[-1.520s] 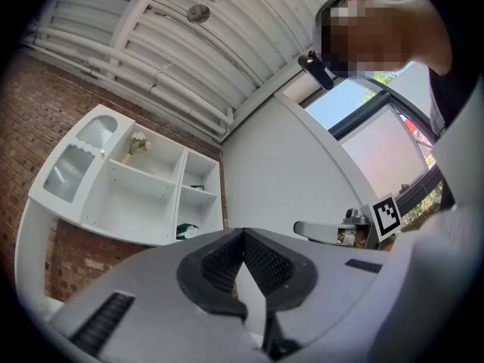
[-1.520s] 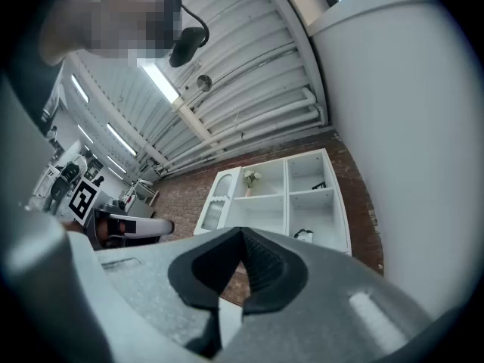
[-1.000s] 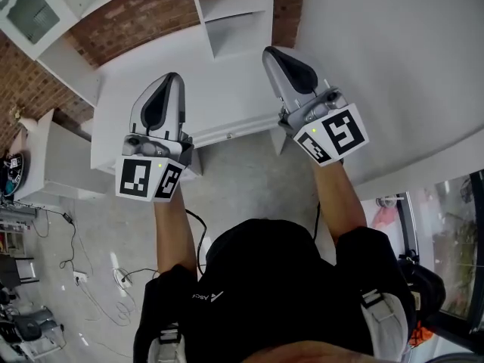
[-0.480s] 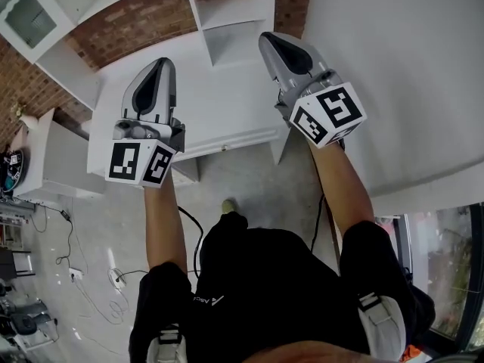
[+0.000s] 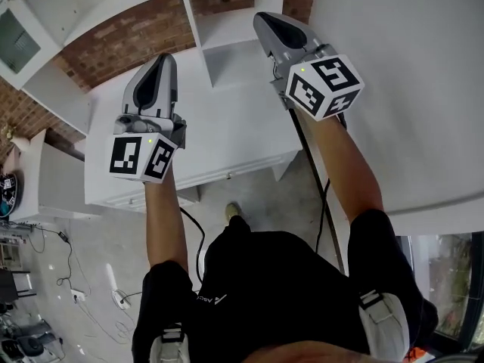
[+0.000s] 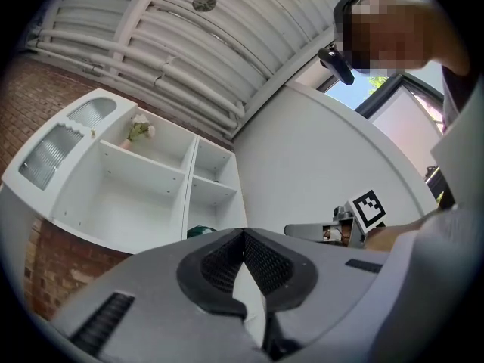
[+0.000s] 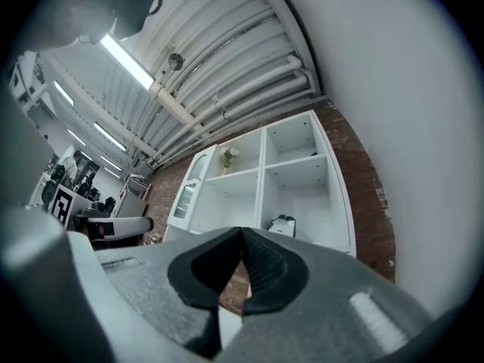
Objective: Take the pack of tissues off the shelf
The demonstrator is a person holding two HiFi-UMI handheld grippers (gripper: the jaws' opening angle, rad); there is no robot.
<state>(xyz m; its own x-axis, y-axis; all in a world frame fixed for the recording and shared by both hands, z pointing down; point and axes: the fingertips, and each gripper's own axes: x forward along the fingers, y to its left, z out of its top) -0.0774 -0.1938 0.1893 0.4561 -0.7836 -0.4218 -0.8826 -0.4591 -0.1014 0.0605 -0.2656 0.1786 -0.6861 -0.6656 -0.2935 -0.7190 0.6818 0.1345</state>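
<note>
The pack of tissues (image 7: 283,224) lies in the lower right compartment of the white shelf unit (image 7: 261,174), well ahead of my right gripper (image 7: 242,231), whose jaws are shut with nothing between them. In the left gripper view only the pack's green top (image 6: 201,231) peeks over the left gripper (image 6: 243,233), also shut and holding nothing. In the head view both grippers are held up over the white cabinet top (image 5: 227,127), the left gripper (image 5: 159,60) a little lower than the right gripper (image 5: 266,20). The shelf unit (image 5: 231,13) stands just beyond them; the pack is hidden there.
A small vase of flowers (image 7: 226,157) stands in an upper compartment. A glass-door cabinet (image 5: 19,32) hangs at the left against the brick wall (image 5: 128,36). A curved white wall (image 5: 408,74) closes the right side. Cables (image 5: 76,278) trail on the floor.
Both grippers have moved up and forward over the white cabinet toward the shelf unit, and the person has stepped closer. Both stay shut.
</note>
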